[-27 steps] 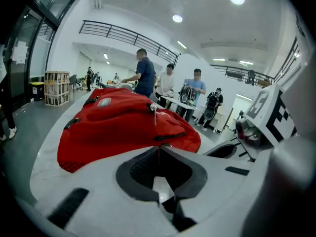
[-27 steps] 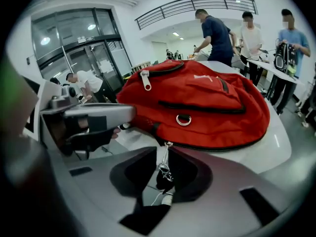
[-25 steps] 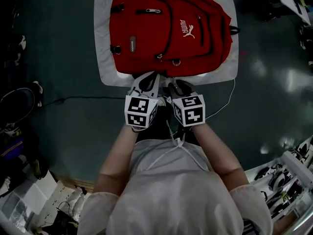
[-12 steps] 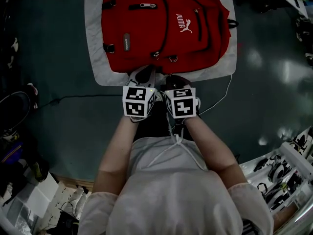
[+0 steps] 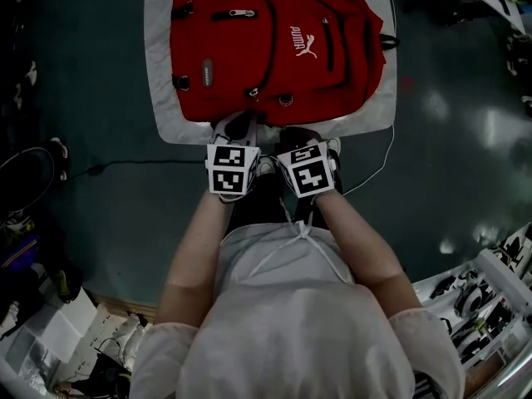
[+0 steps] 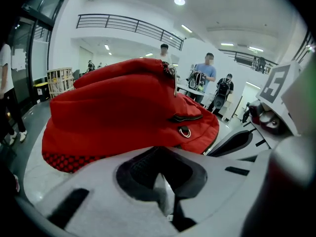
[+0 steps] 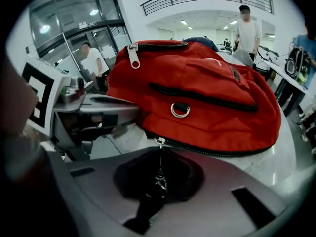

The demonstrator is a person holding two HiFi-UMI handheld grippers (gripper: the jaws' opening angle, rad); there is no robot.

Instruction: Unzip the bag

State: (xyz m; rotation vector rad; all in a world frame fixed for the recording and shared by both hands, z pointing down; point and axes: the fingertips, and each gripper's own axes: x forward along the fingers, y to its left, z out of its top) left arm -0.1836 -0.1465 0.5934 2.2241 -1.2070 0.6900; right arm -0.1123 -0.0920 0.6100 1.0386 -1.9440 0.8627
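**Grippers edge up to the red backpack (image 5: 274, 48)**

Both marker cubes now sit nearer the bag's near edge than a second ago, with less dark floor (image 5: 91, 81) showing between them and the pale mat (image 5: 160, 73). The backpack lies flat on that mat, front panel up, its white logo (image 5: 303, 42) towards the right. It fills most of the mat directly ahead of the person.

The left gripper (image 5: 237, 126) and the right gripper (image 5: 299, 136) are side by side at the bag's lower edge, close together but not touching.

In the right gripper view, the right gripper (image 7: 158, 181) has its jaws pressed together on a thin zip pull (image 7: 159, 174). The pull runs straight up to a small silver slider (image 7: 159, 142) on the dark zip (image 7: 212, 149), which curves along the bag's bottom seam. A metal ring (image 7: 180, 110) hangs on the red fabric just above the slider.

In the left gripper view, the left gripper (image 6: 160, 181) also has its jaws closed against each other. Only a pale sliver shows along the line where they meet, and no part of the bag can be made out between them. The bag rises just beyond the jaws, with red-and-black mesh (image 6: 64, 160) along its underside at the left.

Several people (image 6: 205, 73) stand in the bright hall behind the bag.
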